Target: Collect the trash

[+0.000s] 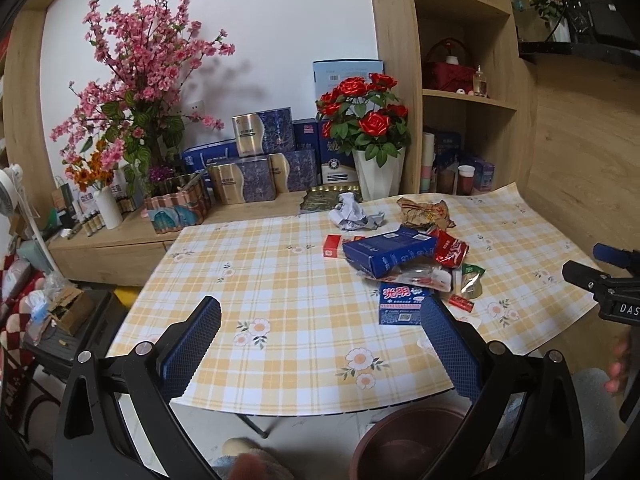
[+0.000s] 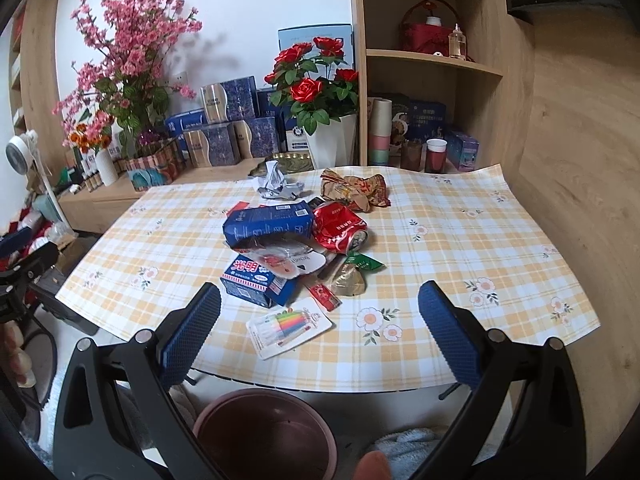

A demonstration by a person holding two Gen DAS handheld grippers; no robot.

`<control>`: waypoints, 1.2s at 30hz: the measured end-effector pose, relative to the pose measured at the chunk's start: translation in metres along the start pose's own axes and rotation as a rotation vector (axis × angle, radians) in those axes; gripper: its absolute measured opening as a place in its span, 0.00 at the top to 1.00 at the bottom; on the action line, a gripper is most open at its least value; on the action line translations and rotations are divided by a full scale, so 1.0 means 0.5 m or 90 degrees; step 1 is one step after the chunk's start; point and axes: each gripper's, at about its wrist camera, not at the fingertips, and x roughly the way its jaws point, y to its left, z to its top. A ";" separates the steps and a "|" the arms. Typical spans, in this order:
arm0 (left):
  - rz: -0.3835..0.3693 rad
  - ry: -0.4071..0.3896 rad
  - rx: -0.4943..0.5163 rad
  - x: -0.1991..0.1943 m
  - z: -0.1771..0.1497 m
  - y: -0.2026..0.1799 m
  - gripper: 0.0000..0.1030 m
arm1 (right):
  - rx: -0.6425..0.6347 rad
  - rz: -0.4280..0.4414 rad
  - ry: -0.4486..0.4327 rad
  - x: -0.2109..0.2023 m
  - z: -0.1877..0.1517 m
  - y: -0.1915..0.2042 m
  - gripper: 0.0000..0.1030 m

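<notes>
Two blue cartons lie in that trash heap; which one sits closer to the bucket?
The smaller blue carton with white characters on its top, by the table's near edge; the long dark-blue carton lies behind it, farther from the bucket.

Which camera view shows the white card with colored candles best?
The right wrist view: the white card with colored candles lies whole and unobstructed at the near table edge. In the left wrist view, only a small white corner peeks out behind the left gripper's finger, so its print is hidden.

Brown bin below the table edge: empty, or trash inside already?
Looks empty: the brown bin shows bare inner wall and floor; its near part is out of frame.
</notes>
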 end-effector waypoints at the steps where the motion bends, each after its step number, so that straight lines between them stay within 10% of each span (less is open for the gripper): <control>1: -0.002 -0.002 -0.008 0.008 0.002 0.003 0.05 | 0.005 0.002 -0.001 0.003 0.002 -0.004 0.05; 20: -0.044 0.005 -0.052 0.266 0.100 0.066 0.05 | -0.053 -0.018 0.049 0.194 0.126 -0.103 0.05; 36: -0.052 0.097 -0.092 0.526 0.164 0.132 0.05 | -0.222 -0.044 0.149 0.685 0.319 -0.124 0.06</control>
